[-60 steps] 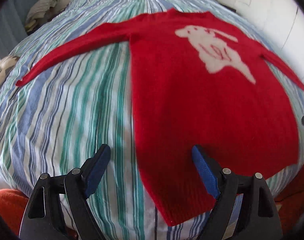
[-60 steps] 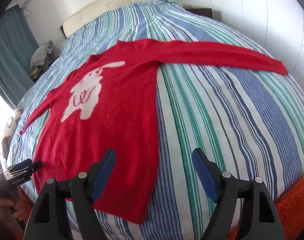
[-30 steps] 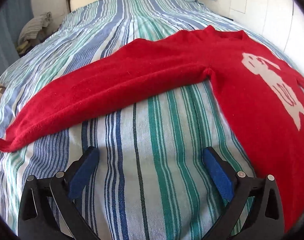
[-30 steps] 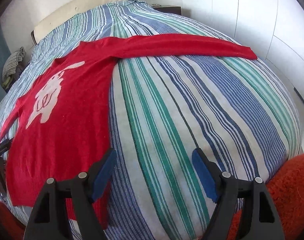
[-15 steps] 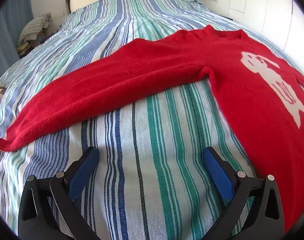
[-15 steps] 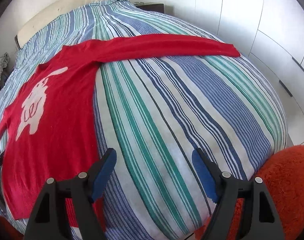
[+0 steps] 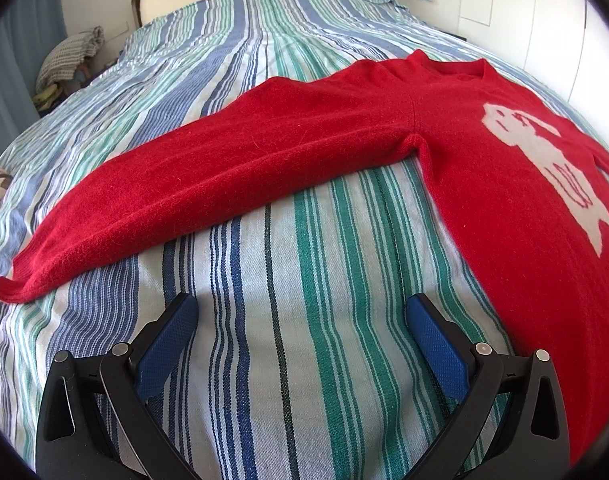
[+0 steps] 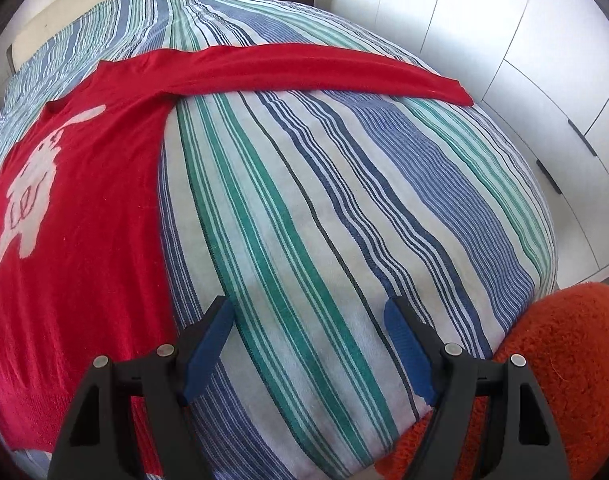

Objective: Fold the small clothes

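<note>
Both tongs have swung outward from the sweater's hem, left tongs and right tongs now hanging released above bare bed beside its spread sleeves.

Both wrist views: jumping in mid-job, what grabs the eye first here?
A bright red sweater with a white animal figure lies flat on the striped bedspread, both sleeves stretched straight out to the sides. The left tool and right tool hover open over bare bedspread below a sleeve, holding nothing.
</note>
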The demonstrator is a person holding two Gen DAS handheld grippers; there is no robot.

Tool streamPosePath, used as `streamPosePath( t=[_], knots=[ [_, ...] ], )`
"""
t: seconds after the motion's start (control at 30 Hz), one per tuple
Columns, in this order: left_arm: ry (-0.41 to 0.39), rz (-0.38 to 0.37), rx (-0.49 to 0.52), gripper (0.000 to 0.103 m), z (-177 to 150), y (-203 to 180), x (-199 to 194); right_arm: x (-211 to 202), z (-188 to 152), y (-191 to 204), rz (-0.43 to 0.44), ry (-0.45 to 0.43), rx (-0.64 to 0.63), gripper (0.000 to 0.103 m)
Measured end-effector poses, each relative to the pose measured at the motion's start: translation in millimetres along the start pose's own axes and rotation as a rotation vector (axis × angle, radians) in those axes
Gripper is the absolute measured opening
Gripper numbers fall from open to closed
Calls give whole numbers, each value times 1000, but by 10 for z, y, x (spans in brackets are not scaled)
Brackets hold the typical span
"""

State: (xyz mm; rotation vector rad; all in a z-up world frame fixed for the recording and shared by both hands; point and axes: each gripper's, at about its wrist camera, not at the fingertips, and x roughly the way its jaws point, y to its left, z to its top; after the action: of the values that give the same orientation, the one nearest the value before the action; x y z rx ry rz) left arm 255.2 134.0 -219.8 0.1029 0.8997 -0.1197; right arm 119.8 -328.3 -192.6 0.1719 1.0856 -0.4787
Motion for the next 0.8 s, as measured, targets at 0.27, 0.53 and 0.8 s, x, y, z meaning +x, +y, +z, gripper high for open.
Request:
streamPosePath(
  t=[0.27, 0.53, 0.8],
  knots=[
    [0, 0, 0, 103, -1, -1, -1, -35, 2, -35, 13, -11, 44, 77],
    [-1, 0, -1, 103, -2, 0, -2, -43, -1, -134, 77, -43, 61, 77],
    [-1, 1, -1, 103, -3, 0, -3, -115, -38, -305, 159, -105, 114, 77]
  ],
)
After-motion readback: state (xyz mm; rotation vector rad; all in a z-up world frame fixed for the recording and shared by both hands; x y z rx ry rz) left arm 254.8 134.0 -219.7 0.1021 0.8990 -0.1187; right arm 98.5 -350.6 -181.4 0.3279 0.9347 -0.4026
